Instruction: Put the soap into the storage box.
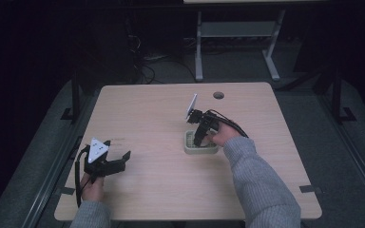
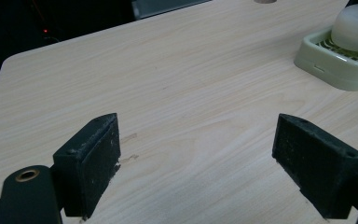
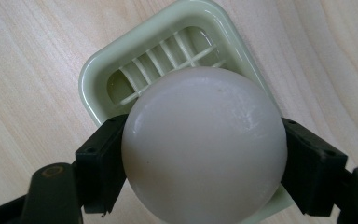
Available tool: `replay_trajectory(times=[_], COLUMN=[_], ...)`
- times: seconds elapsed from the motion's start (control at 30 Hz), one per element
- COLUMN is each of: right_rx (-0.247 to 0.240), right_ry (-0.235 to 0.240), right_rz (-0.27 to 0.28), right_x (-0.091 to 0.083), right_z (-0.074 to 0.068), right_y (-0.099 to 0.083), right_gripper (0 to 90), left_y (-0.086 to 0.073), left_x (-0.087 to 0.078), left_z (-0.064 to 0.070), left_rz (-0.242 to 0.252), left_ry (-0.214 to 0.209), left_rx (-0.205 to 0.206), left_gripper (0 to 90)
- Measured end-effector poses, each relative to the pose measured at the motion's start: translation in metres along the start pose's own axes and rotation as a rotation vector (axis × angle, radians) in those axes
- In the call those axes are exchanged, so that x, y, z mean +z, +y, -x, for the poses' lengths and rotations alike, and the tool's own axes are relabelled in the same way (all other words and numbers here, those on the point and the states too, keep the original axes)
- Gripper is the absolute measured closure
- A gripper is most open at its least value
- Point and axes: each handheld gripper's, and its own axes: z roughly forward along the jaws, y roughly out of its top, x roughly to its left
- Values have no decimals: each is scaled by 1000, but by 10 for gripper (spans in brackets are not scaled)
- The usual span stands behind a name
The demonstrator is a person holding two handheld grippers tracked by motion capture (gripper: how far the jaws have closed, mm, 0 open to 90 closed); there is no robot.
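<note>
Right gripper [image 3: 200,154], jaws clamped on a white soap ball [image 3: 204,144], holds it directly over the pale green slatted soap dish [image 3: 93,74]; placing or lifting cannot be told. The left gripper [image 2: 198,163] rests with jaws wide apart, dish far ahead. If placing, the next move calls for a straight descent and release.

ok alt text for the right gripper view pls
A white rounded soap bar is clamped between the right gripper's two black fingers, directly above a pale green slatted soap dish. The dish sits on a light wooden table.

High view overlooks the table [image 1: 147,114]; both gripper views sit close above it.
</note>
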Motion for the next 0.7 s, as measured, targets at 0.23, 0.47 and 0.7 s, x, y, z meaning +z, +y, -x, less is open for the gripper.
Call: replay_trajectory(times=[0.23, 0.47, 0.7], right_rx=[2, -6, -8], right_ry=[-5, -2, -1], right_rz=[-2, -12, -12], right_x=[1, 4, 3], right_z=[1, 0, -1], right_y=[0, 2, 1], right_gripper=[234, 233, 232], left_y=[0, 0, 0], left_x=[0, 0, 0], left_z=[0, -1, 0], left_rz=[-1, 0, 1], left_ry=[1, 2, 1], left_rx=[-1, -2, -2], left_gripper=[149, 149, 149])
